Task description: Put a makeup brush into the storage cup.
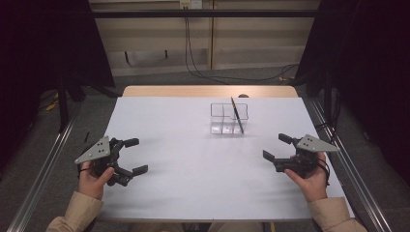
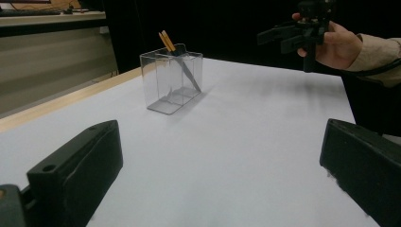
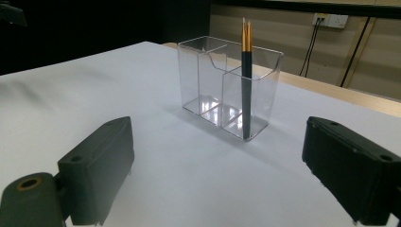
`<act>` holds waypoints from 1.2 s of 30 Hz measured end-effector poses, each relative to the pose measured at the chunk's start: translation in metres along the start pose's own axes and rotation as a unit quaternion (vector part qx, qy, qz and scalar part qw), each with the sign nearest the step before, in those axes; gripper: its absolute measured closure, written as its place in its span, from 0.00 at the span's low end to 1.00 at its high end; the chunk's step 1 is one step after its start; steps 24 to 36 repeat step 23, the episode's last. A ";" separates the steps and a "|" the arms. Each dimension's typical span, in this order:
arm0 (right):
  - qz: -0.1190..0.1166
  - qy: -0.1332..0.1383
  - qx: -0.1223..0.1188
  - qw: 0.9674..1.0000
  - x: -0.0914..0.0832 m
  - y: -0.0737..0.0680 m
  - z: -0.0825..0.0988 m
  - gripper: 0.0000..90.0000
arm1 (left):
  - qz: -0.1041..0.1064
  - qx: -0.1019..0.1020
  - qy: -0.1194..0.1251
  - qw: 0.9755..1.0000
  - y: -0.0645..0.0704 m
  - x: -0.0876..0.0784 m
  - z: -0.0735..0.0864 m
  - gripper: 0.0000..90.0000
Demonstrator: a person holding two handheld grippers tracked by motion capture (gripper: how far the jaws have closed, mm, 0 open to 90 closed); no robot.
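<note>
A clear plastic holder [image 1: 228, 118] with compartments stands upright toward the far middle of the white table [image 1: 193, 183]. A dark stick with a yellow-orange top [image 1: 236, 114] leans in its right compartment. The holder [image 3: 227, 85] and the stick [image 3: 246, 80] appear close in the right gripper view, and the holder [image 2: 171, 80] sits farther off in the left gripper view. My left gripper [image 1: 136, 155] is held at the table's near left, jaws wide apart, nothing between them. My right gripper [image 1: 277, 147] is at the near right, also open and holding nothing.
A wooden strip [image 1: 208, 91] edges the table's far side. Metal rails [image 1: 353, 169] run along both sides. Cables [image 1: 203, 72] trail over the floor behind, and dark curtains hang at left and right. The other hand with its gripper [image 2: 302, 33] is visible in the left gripper view.
</note>
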State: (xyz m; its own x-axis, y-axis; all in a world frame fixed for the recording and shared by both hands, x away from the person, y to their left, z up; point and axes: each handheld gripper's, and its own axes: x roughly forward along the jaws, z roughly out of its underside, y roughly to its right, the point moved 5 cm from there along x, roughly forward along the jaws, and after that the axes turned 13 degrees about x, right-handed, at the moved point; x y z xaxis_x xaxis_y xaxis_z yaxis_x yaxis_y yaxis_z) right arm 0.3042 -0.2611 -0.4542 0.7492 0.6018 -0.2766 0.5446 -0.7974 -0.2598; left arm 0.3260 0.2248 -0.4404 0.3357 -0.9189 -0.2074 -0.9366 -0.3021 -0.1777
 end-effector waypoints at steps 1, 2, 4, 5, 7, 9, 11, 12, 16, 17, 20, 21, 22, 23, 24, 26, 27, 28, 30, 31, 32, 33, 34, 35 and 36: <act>-0.001 0.000 0.001 1.000 -0.001 0.000 0.000 0.11 | 0.001 0.000 0.000 1.000 0.000 0.000 0.000 0.00; 0.001 -0.001 -0.001 1.000 -0.002 0.000 0.001 0.11 | 0.000 0.001 -0.001 1.000 0.000 0.000 0.000 0.00; 0.000 -0.002 0.000 1.000 -0.003 0.000 0.002 0.11 | 0.000 0.001 0.000 1.000 0.000 0.000 0.000 0.00; 0.000 -0.002 -0.002 1.000 -0.004 0.000 0.003 0.11 | 0.000 0.001 -0.001 1.000 0.000 0.000 0.000 0.00; 0.000 -0.003 -0.002 1.000 -0.006 0.000 0.004 0.11 | -0.001 0.000 0.001 1.000 0.000 0.000 0.000 0.00; 0.000 -0.005 -0.003 1.000 -0.008 0.000 0.005 0.11 | -0.001 0.000 0.000 1.000 -0.001 0.000 0.000 0.00; 0.000 -0.005 -0.003 1.000 -0.009 0.000 0.006 0.11 | -0.002 0.000 0.000 1.000 -0.001 0.000 0.001 0.00; -0.002 -0.003 -0.001 1.000 -0.010 0.001 0.007 0.11 | -0.002 -0.001 0.000 1.000 -0.001 0.000 0.001 0.00; 0.002 0.000 0.000 1.000 -0.012 0.002 0.006 0.10 | -0.002 0.000 0.000 1.000 -0.001 0.000 0.001 0.00; 0.002 0.000 0.000 1.000 -0.012 0.002 0.006 0.10 | -0.002 -0.001 0.001 1.000 -0.001 0.000 0.000 0.00; 0.001 0.000 -0.001 1.000 -0.012 0.002 0.007 0.10 | -0.003 -0.001 -0.001 1.000 -0.002 -0.001 0.001 0.00; -0.001 0.000 0.001 1.000 -0.012 0.001 0.007 0.10 | -0.004 -0.002 0.000 1.000 -0.002 0.000 0.002 0.00; -0.002 0.000 -0.001 1.000 -0.012 0.001 0.007 0.10 | -0.004 -0.002 0.000 1.000 -0.002 0.000 0.002 0.00; -0.002 0.000 -0.001 1.000 -0.012 0.001 0.007 0.10 | -0.004 -0.002 0.000 1.000 -0.002 0.000 0.002 0.00; -0.002 0.000 -0.001 1.000 -0.012 0.001 0.007 0.10 | -0.004 -0.002 0.000 1.000 -0.002 0.000 0.002 0.00; -0.002 0.000 -0.001 1.000 -0.012 0.001 0.007 0.10 | -0.004 -0.002 0.000 1.000 -0.002 0.000 0.002 0.00; -0.002 0.000 -0.001 1.000 -0.012 0.001 0.007 0.10 | -0.004 -0.002 0.000 1.000 -0.002 0.000 0.002 0.00; -0.002 0.000 -0.001 1.000 -0.012 0.001 0.007 0.10 | -0.004 -0.002 0.000 1.000 -0.002 0.000 0.002 0.00; -0.002 0.000 -0.001 1.000 -0.012 0.001 0.007 0.10 | -0.004 -0.002 0.000 1.000 -0.002 0.000 0.002 0.00; -0.002 0.000 -0.001 1.000 -0.012 0.001 0.007 0.10 | -0.004 -0.002 0.000 1.000 -0.002 0.000 0.002 0.00; -0.002 0.000 -0.001 1.000 -0.012 0.001 0.007 0.10 | -0.004 -0.002 0.000 1.000 -0.002 0.000 0.002 0.00; -0.002 0.000 -0.001 1.000 -0.012 0.001 0.007 0.10 | -0.004 -0.002 0.000 1.000 -0.002 0.000 0.002 0.00; -0.002 0.000 -0.001 1.000 -0.012 0.001 0.007 0.10 | -0.004 -0.002 0.000 1.000 -0.002 0.000 0.002 0.00; -0.002 0.000 -0.001 1.000 -0.012 0.001 0.007 0.10 | -0.004 -0.002 0.000 1.000 -0.002 0.000 0.002 0.00; -0.002 0.000 -0.001 1.000 -0.012 0.001 0.007 0.10 | -0.004 -0.002 0.000 1.000 -0.002 0.000 0.002 0.00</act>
